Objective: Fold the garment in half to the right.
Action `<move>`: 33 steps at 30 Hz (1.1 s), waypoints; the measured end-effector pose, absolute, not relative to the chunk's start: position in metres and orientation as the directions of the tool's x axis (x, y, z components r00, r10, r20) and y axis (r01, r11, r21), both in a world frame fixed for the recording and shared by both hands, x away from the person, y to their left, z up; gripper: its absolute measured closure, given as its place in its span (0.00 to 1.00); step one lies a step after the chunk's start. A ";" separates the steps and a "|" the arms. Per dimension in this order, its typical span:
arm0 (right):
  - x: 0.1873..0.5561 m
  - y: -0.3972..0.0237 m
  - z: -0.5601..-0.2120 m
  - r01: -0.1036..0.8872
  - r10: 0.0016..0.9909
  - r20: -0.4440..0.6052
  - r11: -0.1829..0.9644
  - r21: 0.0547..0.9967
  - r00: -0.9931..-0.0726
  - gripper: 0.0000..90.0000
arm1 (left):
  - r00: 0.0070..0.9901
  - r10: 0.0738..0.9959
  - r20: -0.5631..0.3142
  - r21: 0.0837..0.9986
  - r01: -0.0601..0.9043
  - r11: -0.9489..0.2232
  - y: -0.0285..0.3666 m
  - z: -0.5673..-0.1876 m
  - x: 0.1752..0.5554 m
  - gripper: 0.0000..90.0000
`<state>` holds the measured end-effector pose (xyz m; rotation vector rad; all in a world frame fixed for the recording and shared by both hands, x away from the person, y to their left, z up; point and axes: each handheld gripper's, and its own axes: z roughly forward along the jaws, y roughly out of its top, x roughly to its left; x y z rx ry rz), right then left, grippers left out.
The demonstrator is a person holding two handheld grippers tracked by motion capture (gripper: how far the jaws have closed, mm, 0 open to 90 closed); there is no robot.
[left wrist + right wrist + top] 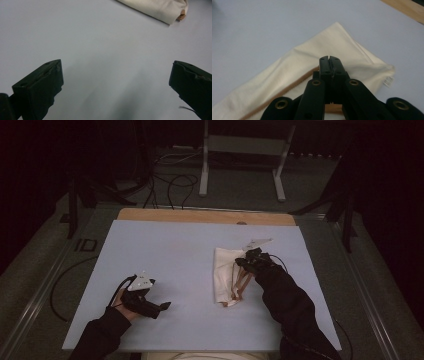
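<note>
Looking down from the high view, the cloth bag is lying lengthwise on the counter under the right gripper, well right of the left gripper. Its own view is showing spread, empty fingers. Right fingers are pinching the bag's brown strap.

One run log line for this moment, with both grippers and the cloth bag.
right gripper: shut on cloth bag | left gripper: open, nothing between jaws, over blue mat | bag: flat on mat, brown strap showing
</note>
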<state>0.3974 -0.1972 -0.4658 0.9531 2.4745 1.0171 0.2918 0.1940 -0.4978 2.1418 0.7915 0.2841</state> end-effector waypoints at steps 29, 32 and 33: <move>0.373 -0.248 -0.500 0.564 0.762 0.004 0.476 0.675 -0.648 1.00 | 0.703 0.711 -0.023 0.774 0.462 -0.432 0.222 -0.507 0.283 0.00; 0.373 -0.248 -0.503 0.569 0.760 0.007 0.480 0.668 -0.650 0.99 | 0.709 0.705 -0.019 0.774 0.457 -0.439 0.222 -0.508 0.282 0.00; 0.373 -0.249 -0.504 0.570 0.760 0.008 0.481 0.666 -0.650 0.99 | 0.709 0.705 -0.015 0.773 0.455 -0.442 0.222 -0.509 0.282 0.00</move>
